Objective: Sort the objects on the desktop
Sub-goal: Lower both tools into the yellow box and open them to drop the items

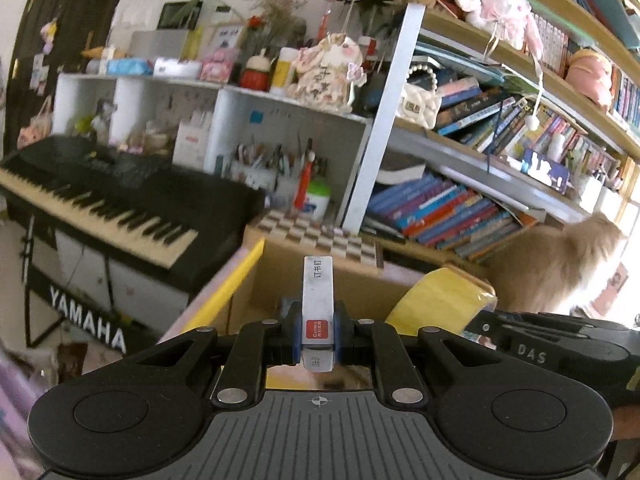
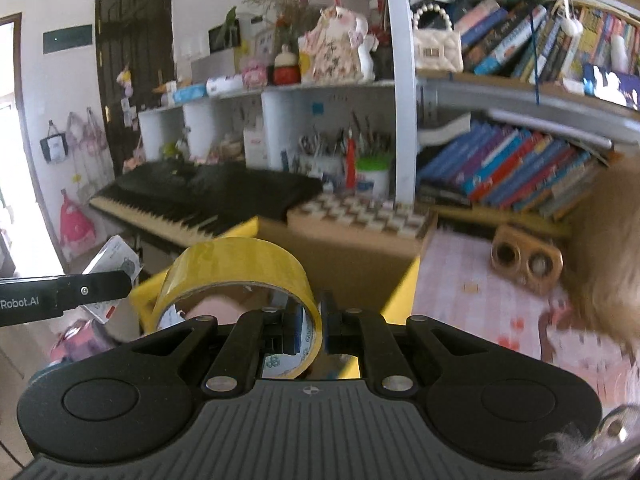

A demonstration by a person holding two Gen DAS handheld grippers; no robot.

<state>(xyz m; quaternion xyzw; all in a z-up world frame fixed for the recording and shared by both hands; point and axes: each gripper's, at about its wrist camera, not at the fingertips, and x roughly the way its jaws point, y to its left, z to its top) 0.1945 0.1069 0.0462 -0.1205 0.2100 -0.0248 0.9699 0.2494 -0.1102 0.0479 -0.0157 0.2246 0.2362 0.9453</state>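
Note:
My left gripper (image 1: 317, 330) is shut on a small white staples box (image 1: 317, 304) with a red label, held upright in the air in front of an open cardboard box (image 1: 332, 276). My right gripper (image 2: 310, 328) is shut on the rim of a yellow tape roll (image 2: 240, 276), held above the same cardboard box (image 2: 352, 264). The tape roll also shows at the right of the left wrist view (image 1: 440, 296). The left gripper's arm (image 2: 64, 292) with the staples box (image 2: 114, 260) shows at the left of the right wrist view.
A black Yamaha keyboard (image 1: 108, 196) stands left of the box. Bookshelves (image 1: 460, 208) and a white organizer with pen pots (image 1: 280, 160) stand behind. A furry dog (image 1: 560, 264) is at the right. A wooden double-hole stand (image 2: 526, 260) lies on the pink cloth (image 2: 480, 300).

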